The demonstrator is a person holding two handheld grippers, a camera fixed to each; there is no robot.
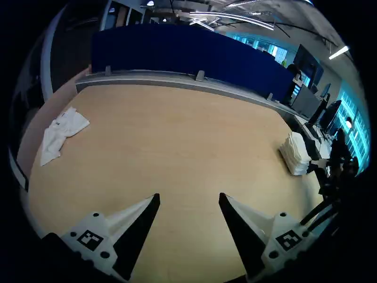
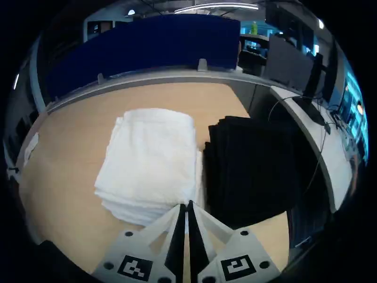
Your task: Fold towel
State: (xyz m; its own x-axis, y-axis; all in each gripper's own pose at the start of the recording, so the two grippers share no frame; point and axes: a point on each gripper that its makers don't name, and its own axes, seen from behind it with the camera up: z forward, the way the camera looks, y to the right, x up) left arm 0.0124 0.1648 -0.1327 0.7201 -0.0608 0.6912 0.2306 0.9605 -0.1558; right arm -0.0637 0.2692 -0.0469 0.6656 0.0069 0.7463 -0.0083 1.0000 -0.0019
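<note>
1. Left gripper: we log the fingers spread wide and empty, held low over the wooden desk, aimed at its far edge.
2. Stack of folded white towels sits at the desk's right end, touching a black folded stack.
3. Right gripper: fingers clenched together, nothing visible between them, tips at the white stack's near edge.
4. Crumpled white towel lies far ahead-left of the left gripper, well apart, long axis running near-left to far-right. We judge the left hand nearer; it needs a leftward swing.

The folded towel stack is white, its neighbouring cloth stack black, the desk pale wood-grain tan, and the partition deep navy blue.
</note>
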